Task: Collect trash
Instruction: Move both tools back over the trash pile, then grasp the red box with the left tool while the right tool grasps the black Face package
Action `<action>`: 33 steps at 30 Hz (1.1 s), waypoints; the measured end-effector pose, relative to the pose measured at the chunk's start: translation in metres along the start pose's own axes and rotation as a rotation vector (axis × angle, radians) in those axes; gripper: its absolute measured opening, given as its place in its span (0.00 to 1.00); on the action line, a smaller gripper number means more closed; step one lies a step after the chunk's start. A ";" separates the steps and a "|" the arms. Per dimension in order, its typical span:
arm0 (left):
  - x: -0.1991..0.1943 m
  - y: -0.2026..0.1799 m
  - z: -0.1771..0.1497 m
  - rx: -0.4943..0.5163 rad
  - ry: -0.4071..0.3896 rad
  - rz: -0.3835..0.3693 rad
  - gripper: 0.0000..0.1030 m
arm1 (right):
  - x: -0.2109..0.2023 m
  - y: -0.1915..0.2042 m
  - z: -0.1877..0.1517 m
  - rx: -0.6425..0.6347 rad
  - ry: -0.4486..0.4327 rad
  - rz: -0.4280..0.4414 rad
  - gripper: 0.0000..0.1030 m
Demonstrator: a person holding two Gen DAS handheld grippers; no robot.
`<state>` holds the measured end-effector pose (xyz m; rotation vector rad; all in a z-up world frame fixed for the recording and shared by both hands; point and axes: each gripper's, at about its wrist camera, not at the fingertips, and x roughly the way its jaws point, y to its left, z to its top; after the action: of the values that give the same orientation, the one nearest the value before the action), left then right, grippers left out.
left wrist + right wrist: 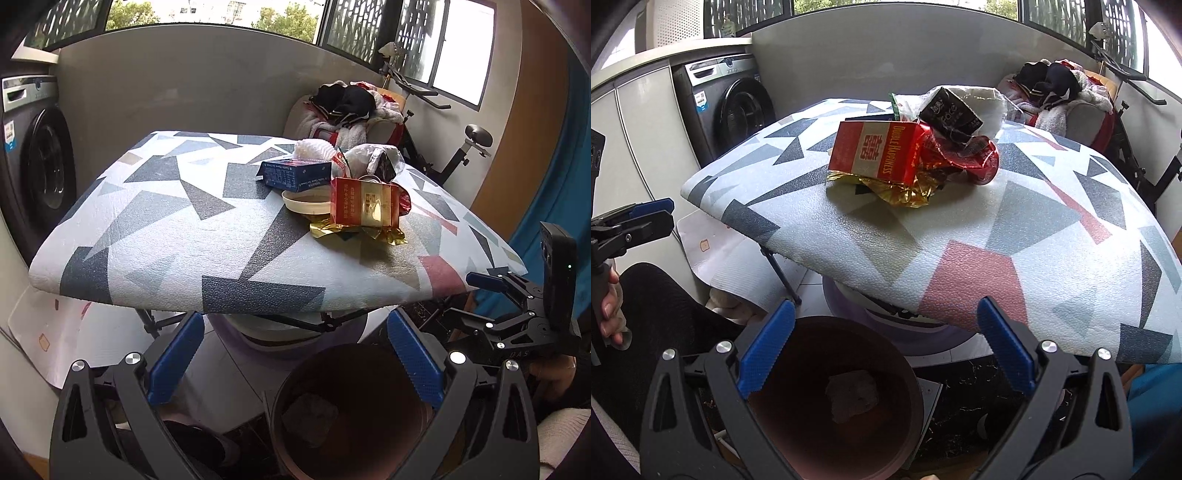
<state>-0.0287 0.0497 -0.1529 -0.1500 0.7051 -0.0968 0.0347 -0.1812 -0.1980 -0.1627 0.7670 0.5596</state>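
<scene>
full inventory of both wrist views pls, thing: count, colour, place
table: 1, white cover with grey, blue and pink triangles, centre
red carton: 1, red and gold, in the trash pile on the table
gold foil: 1, gold, under the carton
blue box: 1, blue, behind the carton
round lid: 1, cream, beside the blue box
black carton: 1, black, top of pile
crushed red wrapper: 1, red, right of the carton
bin: 1, dark brown, on the floor below the table edge, one grey scrap inside
washing machine: 1, dark grey, far left
clothes pile: 1, black, white, red, behind the table
exercise bike: 1, black, right
left gripper: 1, black with blue pads, open, empty
right gripper: 1, same, open, above the bin
</scene>
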 end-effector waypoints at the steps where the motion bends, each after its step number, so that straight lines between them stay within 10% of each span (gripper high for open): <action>1: 0.001 0.000 0.000 -0.001 0.004 0.003 0.94 | -0.001 -0.002 0.001 0.009 -0.009 -0.001 0.94; 14: 0.027 -0.030 0.032 0.059 0.009 -0.017 0.94 | -0.017 -0.049 0.019 0.130 -0.110 0.027 0.95; 21: 0.064 -0.070 0.072 0.133 0.007 -0.037 0.94 | -0.031 -0.079 0.028 0.144 -0.148 -0.177 0.94; 33: 0.141 -0.107 0.110 0.173 0.071 0.063 0.94 | -0.035 -0.116 0.029 0.215 -0.163 -0.180 0.94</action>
<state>0.1459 -0.0639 -0.1415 0.0418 0.7686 -0.1028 0.0944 -0.2843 -0.1592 0.0131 0.6410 0.3127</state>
